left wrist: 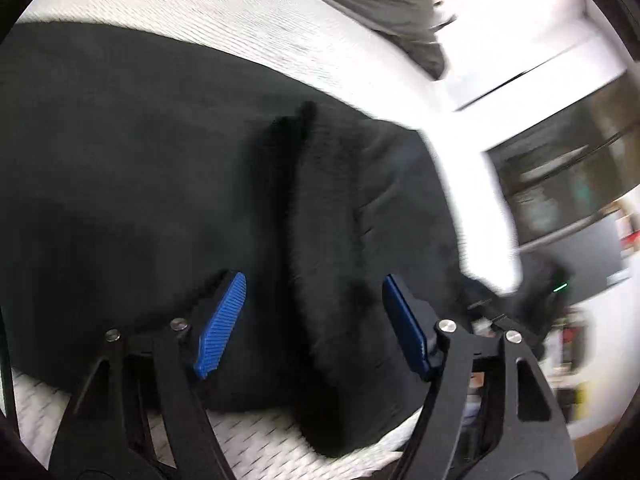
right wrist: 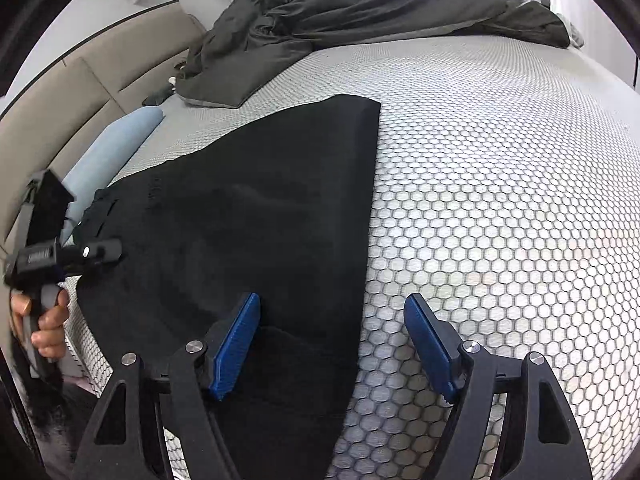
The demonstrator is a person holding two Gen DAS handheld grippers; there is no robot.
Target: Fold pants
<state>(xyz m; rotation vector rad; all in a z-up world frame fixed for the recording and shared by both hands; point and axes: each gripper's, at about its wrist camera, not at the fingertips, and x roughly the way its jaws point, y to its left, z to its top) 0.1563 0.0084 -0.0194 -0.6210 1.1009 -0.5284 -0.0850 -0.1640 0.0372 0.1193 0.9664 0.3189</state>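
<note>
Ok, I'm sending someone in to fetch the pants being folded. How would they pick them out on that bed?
Start at the mattress with the honeycomb-patterned cover. Crumpled dark grey bedding sits at its far end; nearer, by the edge with the pale blue pillow, lie the pants. They are the only flat, smooth, pure black piece, with straight edges.

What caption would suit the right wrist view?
Open right gripper poised over the edge of black pants spread on a honeycomb-patterned mattress.
</note>
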